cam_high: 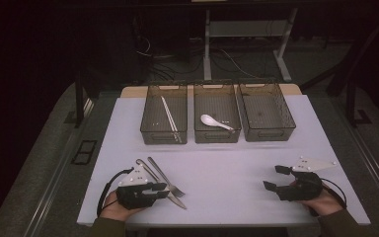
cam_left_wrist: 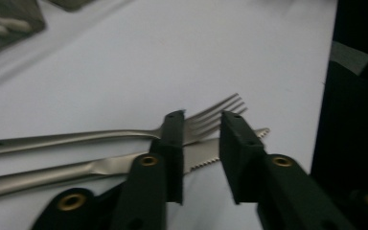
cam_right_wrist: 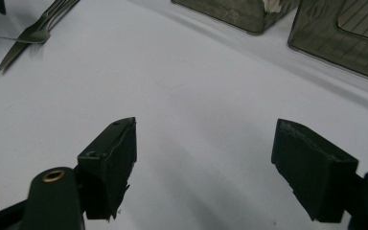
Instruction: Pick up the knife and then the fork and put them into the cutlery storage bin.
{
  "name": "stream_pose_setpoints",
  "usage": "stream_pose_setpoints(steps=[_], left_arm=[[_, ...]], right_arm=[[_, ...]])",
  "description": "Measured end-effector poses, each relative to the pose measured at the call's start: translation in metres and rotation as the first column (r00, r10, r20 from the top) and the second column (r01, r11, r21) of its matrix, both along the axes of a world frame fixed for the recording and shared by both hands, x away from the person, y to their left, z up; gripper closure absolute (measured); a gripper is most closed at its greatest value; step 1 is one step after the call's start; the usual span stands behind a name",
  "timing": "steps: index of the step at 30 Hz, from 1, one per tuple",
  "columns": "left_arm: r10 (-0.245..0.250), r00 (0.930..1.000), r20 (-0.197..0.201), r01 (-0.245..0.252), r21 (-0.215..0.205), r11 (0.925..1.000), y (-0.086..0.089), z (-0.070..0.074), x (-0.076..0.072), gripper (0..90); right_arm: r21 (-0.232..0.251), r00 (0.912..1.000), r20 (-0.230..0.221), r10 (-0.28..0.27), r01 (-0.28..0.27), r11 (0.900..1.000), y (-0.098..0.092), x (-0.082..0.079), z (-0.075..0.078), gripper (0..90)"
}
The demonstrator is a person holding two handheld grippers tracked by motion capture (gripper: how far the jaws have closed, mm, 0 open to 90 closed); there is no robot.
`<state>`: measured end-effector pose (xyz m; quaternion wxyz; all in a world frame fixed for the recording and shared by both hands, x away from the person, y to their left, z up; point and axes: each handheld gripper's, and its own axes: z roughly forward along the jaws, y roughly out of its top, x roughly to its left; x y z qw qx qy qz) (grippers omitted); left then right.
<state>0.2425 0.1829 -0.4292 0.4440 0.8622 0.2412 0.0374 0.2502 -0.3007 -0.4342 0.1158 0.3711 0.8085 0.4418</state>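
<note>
Left gripper view: left gripper (cam_left_wrist: 202,125) has its jaws narrowed over the cutlery at the table's near left, a gap showing between them; fork (cam_left_wrist: 124,135) tines and knife (cam_left_wrist: 96,168) serrated blade both run through that gap, and whether the pads actually pinch metal can't be told. To do this step well, take one piece only, probably the knife nearest, and grip nearer the handle so it won't pivot; check the fork isn't dragged along before lifting. Right gripper (cam_right_wrist: 203,158) is spread wide, nothing in it, low over bare table (cam_high: 237,173) at near right. Far side: three bins, left bin (cam_high: 150,136) with chopsticks (cam_high: 169,118), middle bin (cam_high: 217,137) with spoon (cam_high: 215,122), right bin (cam_high: 269,134) looks unfilled, likely the target for a new kind.
</note>
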Motion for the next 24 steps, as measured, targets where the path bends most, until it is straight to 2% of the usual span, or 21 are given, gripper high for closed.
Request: stream_pose_setpoints(steps=[4, 8, 13, 17, 24], left_arm=[[-0.030, 0.9993, -0.022, 0.031, 0.031, 0.9990, -0.008, -0.004, 0.001, 82.6], [-0.065, 0.9978, -0.013, 0.066, 0.049, 0.9967, -0.015, -0.006, 0.002, 85.7], [-0.092, 0.9953, -0.029, 0.094, 0.067, 0.9934, -0.022, -0.009, 0.003, 88.5], [-0.091, 0.9953, -0.033, 0.093, 0.079, 0.9925, -0.026, -0.011, 0.004, 88.7], [-0.086, 0.9961, -0.016, 0.087, 0.078, 0.9932, -0.031, -0.013, 0.007, 88.3]], right_arm=[[-0.002, 1.0000, -0.001, -0.001, 0.001, 1.000, 0.001, 0.000, 0.000, 23.8], [-0.007, 1.0000, -0.004, 0.000, 0.000, 1.000, 0.001, 0.000, -0.001, 23.9], [-0.008, 1.0000, -0.003, 0.001, -0.001, 1.000, 0.001, 0.000, -0.001, 23.9], [-0.011, 1.0000, 0.001, 0.003, -0.003, 1.000, 0.001, 0.000, -0.001, 23.9], [-0.012, 1.0000, 0.000, 0.003, -0.003, 1.000, 0.001, 0.001, -0.001, 23.9]])
